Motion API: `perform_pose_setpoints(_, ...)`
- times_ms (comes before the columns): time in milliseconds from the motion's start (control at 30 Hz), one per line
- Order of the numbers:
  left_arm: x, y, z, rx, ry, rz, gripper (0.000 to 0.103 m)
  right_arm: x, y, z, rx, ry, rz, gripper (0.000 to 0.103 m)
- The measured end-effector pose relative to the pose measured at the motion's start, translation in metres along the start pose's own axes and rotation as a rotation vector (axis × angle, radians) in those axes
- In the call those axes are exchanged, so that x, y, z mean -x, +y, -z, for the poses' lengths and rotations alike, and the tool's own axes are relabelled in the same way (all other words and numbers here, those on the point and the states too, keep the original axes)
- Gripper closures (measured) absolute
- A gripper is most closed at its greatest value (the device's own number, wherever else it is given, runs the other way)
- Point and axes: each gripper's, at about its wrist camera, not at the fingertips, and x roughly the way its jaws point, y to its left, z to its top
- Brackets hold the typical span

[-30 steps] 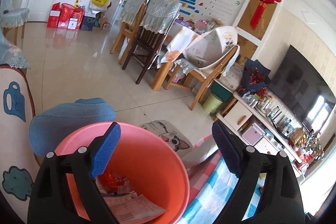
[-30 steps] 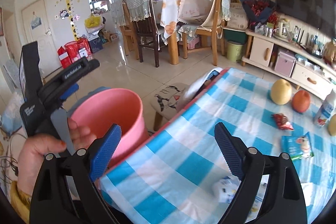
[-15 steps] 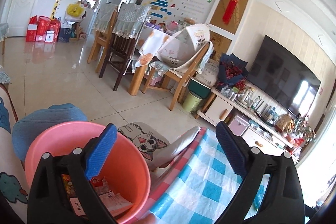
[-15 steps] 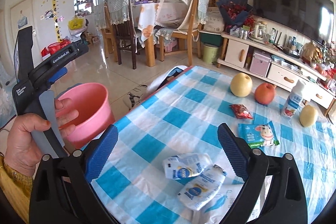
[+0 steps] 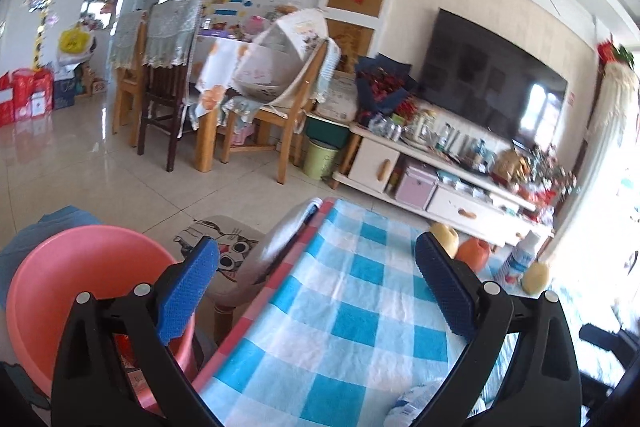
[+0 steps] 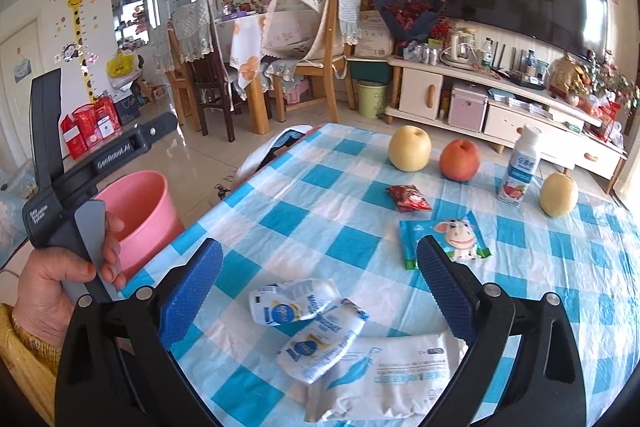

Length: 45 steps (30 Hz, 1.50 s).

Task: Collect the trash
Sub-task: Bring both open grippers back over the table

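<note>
A pink bucket (image 6: 140, 211) stands on the floor at the table's left edge, with wrappers inside; it also shows in the left wrist view (image 5: 72, 287). My right gripper (image 6: 318, 285) is open and empty above two crumpled white pouches (image 6: 294, 303) and a white tissue pack (image 6: 388, 375) on the checked cloth. A red wrapper (image 6: 409, 198) and a green cow wrapper (image 6: 444, 237) lie farther back. My left gripper (image 5: 316, 291) is open and empty over the table's left edge, beside the bucket; its body shows in the right wrist view (image 6: 80, 171).
Two yellow pears (image 6: 409, 149), a red apple (image 6: 460, 159) and a yoghurt bottle (image 6: 520, 167) stand at the table's far side. A cat-print stool (image 5: 224, 251) sits beside the bucket. Chairs (image 6: 320, 39) and a TV cabinet (image 6: 480, 95) stand beyond.
Both grippers have swung right, from over the bucket toward the table. The white pouches and tissue pack have come under the right gripper. Both stay open and empty.
</note>
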Motion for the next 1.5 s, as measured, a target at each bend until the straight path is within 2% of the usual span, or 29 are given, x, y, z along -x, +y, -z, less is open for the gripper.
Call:
perform_pose_setpoints(233,-0.016,-0.039,0.016,-0.115,0.107,0.025,0.004,0.012,-0.034,0.002,-0.08,-0.008,0.022,0.006)
perform_pose_setpoints(767,-0.028,-0.113,0.053,-0.304,0.208,0.117,0.004,0.039,-0.099,0.008,-0.205,-0.023,0.073,0.005)
perform_pose_setpoints(1100,-0.034,-0.152,0.074,-0.407,0.264,0.158,0.004,0.054,-0.154,0.014,-0.331,-0.013,0.141,0.005)
perform_pose_setpoints(1200,-0.041,-0.159,0.073,-0.391,0.285,0.174,0.004,0.057,-0.17,0.016,-0.37,-0.004,0.16,0.005)
perform_pose_setpoints(1333,-0.06,-0.164,0.07,-0.299,0.354,0.174,0.004,0.058,-0.187,0.019,-0.4,0.012,0.182,0.005)
perform_pose_setpoints(1433,-0.082,-0.17,0.068,-0.21,0.428,0.162,0.004,0.052,-0.195,0.022,-0.4,0.059,0.191,0.005)
perform_pose_setpoints(1500,-0.097,-0.18,0.066,-0.196,0.452,0.144,0.004,0.047,-0.199,0.026,-0.396,0.092,0.189,0.005)
